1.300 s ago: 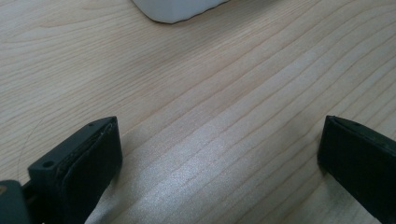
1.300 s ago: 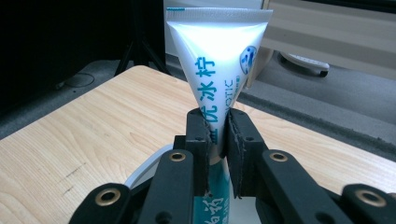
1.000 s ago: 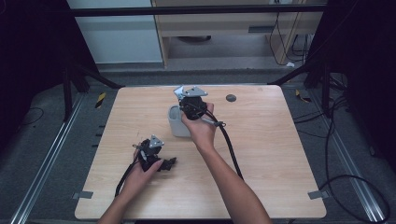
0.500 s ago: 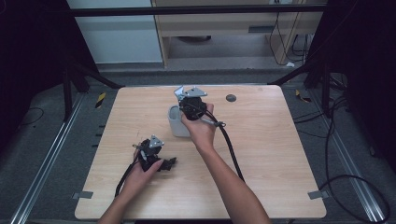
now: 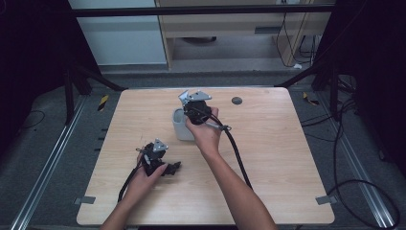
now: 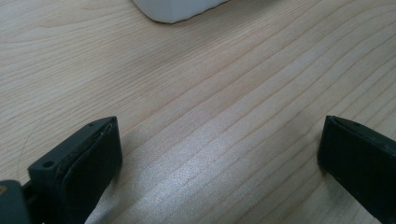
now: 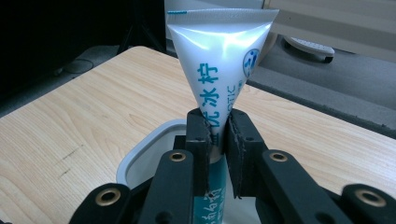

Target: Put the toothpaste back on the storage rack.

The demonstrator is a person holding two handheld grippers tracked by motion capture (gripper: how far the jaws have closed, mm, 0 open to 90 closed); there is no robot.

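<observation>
White tube (image 7: 219,60), teal lettering, flat crimped end uppermost. It stands upright with its lower part pointing down into a white cup (image 7: 140,149). Whether it touches the cup's bottom cannot be told.

Right gripper (image 7: 217,123): jaws clenched on the tube's narrowing middle, pads pressing it from both sides. In the high view the right gripper (image 5: 196,108) sits directly over the cup (image 5: 181,125), at the far middle of the table.

Left gripper (image 6: 219,144): jaws spread wide, nothing between them but bare wood. It is parked low on the near left of the table, well apart from the cup, whose base edge (image 6: 177,9) lies just ahead of it.

Change over the last second: none to record. Both hands, the tube and the cup keep the same places. Judgement: the tube is being held steady at the mouth of the cup, with placement nearly complete and only lowering and release outstanding.

Surface: pale wood-grain table (image 5: 277,158), a small dark round disc (image 5: 236,100) near the far edge, and a black cable (image 5: 237,153) trailing from the right gripper.

Room: grey floor, metal rails either side of the table, black frame posts, light cabinet and desk behind, loose cables at right.
</observation>
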